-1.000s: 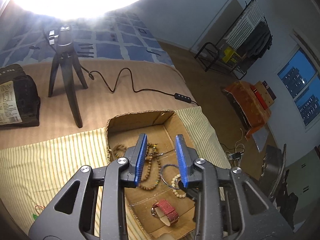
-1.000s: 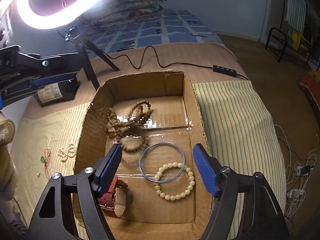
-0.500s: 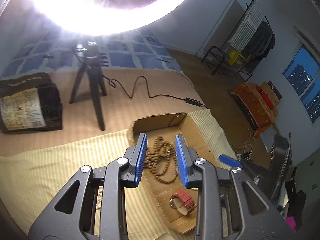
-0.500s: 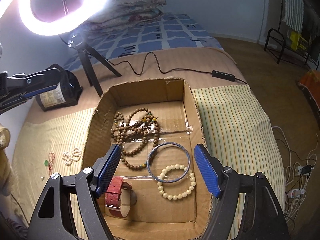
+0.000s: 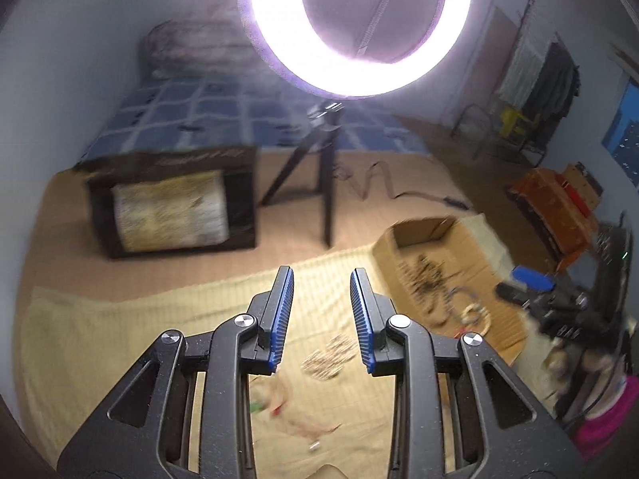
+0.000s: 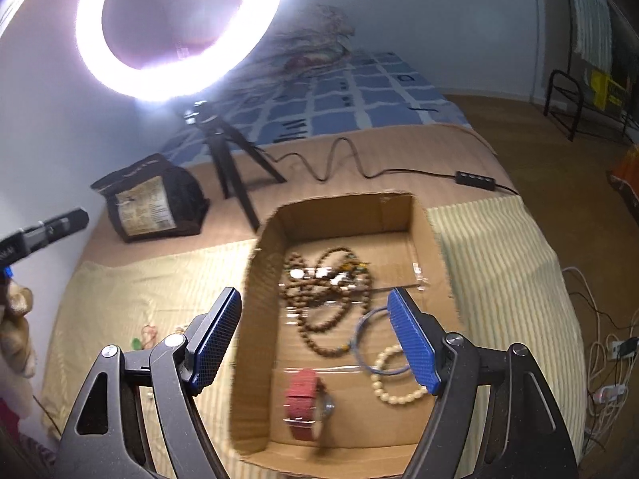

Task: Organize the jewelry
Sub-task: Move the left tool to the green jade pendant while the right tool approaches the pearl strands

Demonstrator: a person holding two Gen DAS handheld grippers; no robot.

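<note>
A cardboard box (image 6: 399,211) sits on a striped yellow cloth (image 6: 499,263). It holds a brown bead necklace (image 6: 319,291), a blue bangle (image 6: 365,343), a cream bead bracelet (image 6: 393,383) and a red-strap watch (image 6: 305,403). My right gripper (image 6: 315,339) is open and empty above the box's near-left part. My left gripper (image 5: 321,315) is open and empty above the cloth left of the box (image 5: 435,239). Below it lie a small pale bead piece (image 5: 329,357) and a red cord with a green bead (image 5: 279,403). These also show in the right wrist view (image 6: 145,335).
A ring light (image 6: 179,28) on a black tripod (image 6: 231,159) stands behind the box, its cable (image 6: 359,167) trailing right. A dark package with a label (image 5: 171,203) lies at the left. A blue patterned bedspread (image 6: 359,99) lies behind. Floor, cables and a power strip (image 6: 607,359) are at right.
My left gripper has swung left, away from the box, and now sits over the cloth near the loose pieces. My right gripper has shifted left over the box and tilted upward.
</note>
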